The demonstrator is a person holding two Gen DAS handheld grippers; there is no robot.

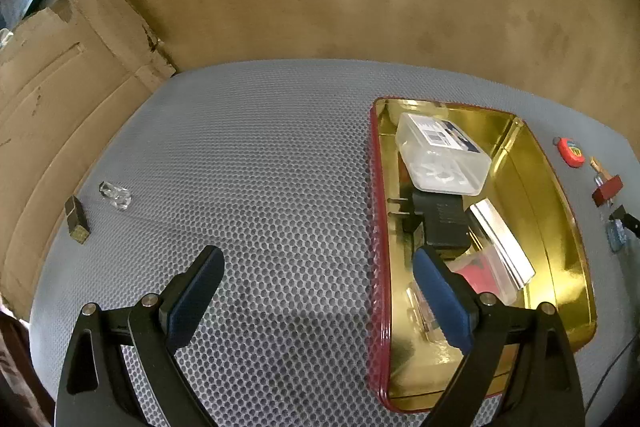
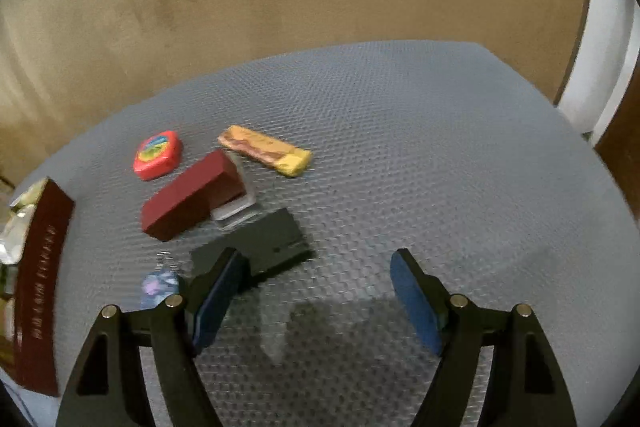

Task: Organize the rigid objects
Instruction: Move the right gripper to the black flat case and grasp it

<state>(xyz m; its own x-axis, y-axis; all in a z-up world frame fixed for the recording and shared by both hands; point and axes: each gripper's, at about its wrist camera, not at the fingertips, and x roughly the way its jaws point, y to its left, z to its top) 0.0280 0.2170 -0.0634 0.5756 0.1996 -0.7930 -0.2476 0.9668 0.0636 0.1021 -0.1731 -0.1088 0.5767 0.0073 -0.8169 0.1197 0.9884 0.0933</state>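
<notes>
Partly done: tin right of the empty, spread left tongs holds items; black box ahead of the empty, spread right tongs remains out.

Bare mat right of the black box; red tin blocks left.

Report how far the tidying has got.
Done: the clear box, black plug and a few other pieces lie in the gold tin. In hand: nothing; both tongs are open and empty. Left: the red block, snack bar, red disc, black box and two small pieces.
</notes>
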